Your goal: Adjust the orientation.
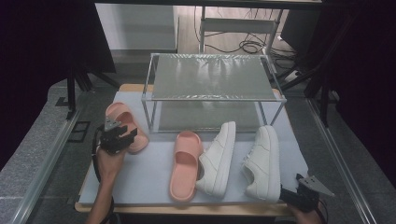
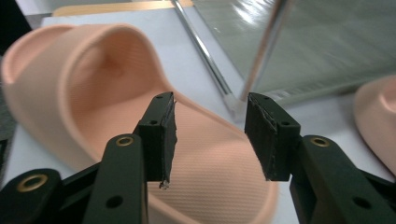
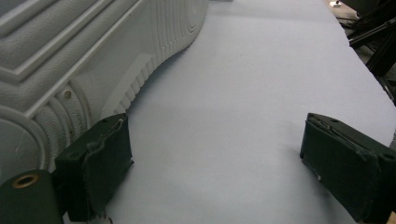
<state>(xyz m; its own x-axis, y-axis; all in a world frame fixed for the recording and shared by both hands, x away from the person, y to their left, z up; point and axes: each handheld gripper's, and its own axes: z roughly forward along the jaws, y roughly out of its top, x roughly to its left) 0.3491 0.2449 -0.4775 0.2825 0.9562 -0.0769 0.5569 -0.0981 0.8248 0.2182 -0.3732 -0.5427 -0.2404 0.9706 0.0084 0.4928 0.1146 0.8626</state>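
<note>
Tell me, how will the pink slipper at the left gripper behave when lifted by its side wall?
The pink slipper looks like thick one-piece foam, so probably light. Its wall may flex slightly between the pads. The matte, textured footbed suggests little slipping.

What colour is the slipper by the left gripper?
Pale peachy pink. The slipper shows best in the left gripper view.

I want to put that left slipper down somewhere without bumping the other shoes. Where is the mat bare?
The mat is bare at front left, between the left gripper and the middle pink slipper. The right edge past the right sneaker is narrow. The centre is crowded.
</note>
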